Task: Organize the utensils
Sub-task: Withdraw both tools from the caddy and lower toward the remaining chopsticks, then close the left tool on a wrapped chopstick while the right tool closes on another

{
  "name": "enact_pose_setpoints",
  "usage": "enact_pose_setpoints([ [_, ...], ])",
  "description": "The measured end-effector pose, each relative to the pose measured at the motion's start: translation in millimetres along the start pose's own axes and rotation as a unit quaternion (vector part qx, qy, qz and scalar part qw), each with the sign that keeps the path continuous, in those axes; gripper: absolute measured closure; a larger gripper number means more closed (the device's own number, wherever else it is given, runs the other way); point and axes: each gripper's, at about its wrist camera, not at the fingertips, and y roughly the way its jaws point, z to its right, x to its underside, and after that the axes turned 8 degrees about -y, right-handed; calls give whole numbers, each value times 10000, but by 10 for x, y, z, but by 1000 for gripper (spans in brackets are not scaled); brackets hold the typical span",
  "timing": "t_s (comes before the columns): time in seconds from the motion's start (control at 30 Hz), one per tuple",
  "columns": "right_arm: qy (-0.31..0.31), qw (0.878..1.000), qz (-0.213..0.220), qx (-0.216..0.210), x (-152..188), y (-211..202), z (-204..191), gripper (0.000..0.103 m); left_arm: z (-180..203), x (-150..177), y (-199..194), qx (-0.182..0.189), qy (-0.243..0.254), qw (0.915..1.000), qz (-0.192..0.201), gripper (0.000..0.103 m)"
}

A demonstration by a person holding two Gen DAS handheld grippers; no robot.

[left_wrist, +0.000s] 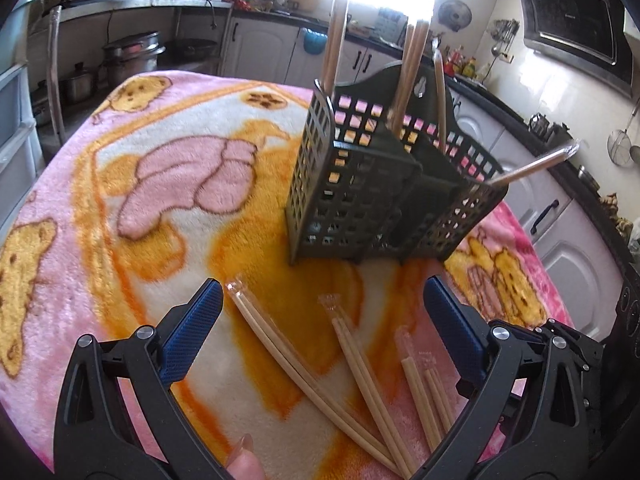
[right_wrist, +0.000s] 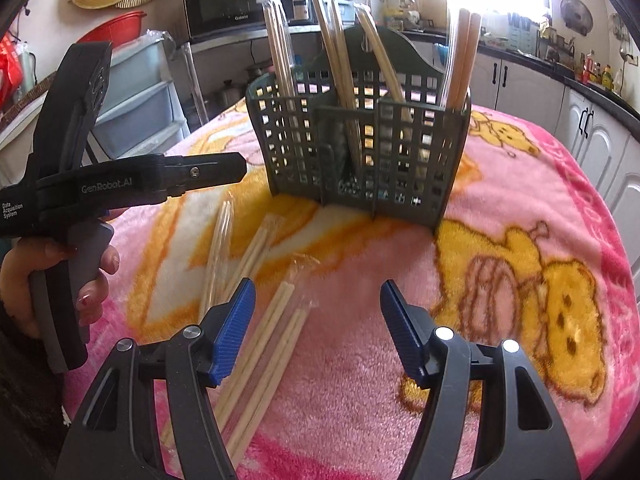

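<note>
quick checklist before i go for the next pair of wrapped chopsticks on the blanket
1. Left gripper jaws open, nothing between the pads: ok.
2. Right gripper jaws open and empty: ok.
3. Loose chopstick pairs in reach: ok, three wrapped pairs lie on the blanket just ahead of the left gripper.
4. Pairs apart enough to take one alone: not ok, their near ends crowd together in the left wrist view.
5. Green utensil basket upright on the blanket: ok.
6. Room in the basket: cannot tell; several pairs already stand in it, and one leans out over the side.
</note>
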Motion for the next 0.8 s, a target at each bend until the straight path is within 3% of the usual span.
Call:
enact_pose_setpoints([
  [0.3,39,9994,-329,-84,67,138,-24,44,-24,85,196,11,-8,9992,-396,11],
  [0.47,209,9980,-545,-241,101,241,22,57,-39,113,310,174,-83,9976,-669,33],
  [0.53,281,9973,-620,-287,115,285,28,62,-44,121,331,184,-83,9974,-695,36],
  [0.63,303,9970,-656,-277,124,307,33,64,-55,115,348,256,-102,9965,-792,50],
  [0.8,309,9969,-678,-263,122,310,47,67,-33,152,390,311,-87,9954,-901,61],
])
